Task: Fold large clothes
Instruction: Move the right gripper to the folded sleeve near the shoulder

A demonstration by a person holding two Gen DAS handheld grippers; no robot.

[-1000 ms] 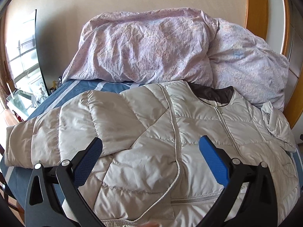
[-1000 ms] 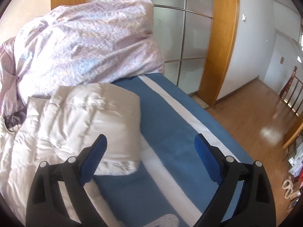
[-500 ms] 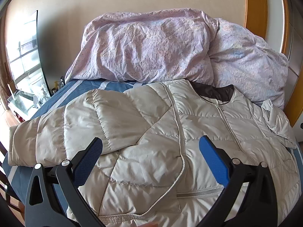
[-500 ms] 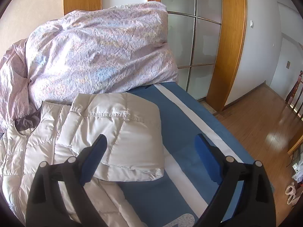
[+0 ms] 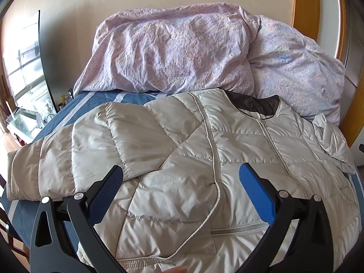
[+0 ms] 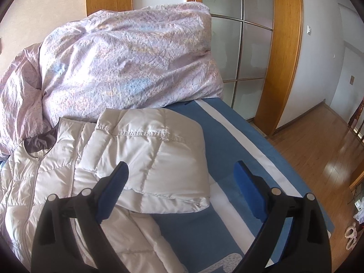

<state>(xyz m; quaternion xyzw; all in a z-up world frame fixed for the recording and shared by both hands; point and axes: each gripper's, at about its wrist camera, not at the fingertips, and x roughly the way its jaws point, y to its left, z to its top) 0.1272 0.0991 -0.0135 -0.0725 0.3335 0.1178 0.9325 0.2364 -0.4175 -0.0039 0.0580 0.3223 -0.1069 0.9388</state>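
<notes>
Looking along your left gripper (image 5: 179, 182), you see its blue textured pads (image 5: 257, 193) spread wide and released, hovering over the pale grey quilted puffer jacket (image 5: 204, 159). That jacket lies front-up on the blue bed cover with white stripes (image 5: 75, 111), its shiny fabric stitched into puffy diamond panels, a dark lining at the collar and a zipper down the middle. One sleeve stretches flat toward the left edge of the bed. Behind the jacket sits a crumpled lilac floral duvet (image 5: 173, 47), heaped against the wall.

Along your right gripper (image 6: 180, 182), the jaws again stand wide apart, holding nothing. The jacket's other sleeve (image 6: 154, 159) is folded back on itself into a plump rounded pad beside bare striped cover. Glossy wooden floor (image 6: 318, 141) shows beyond the bed.
</notes>
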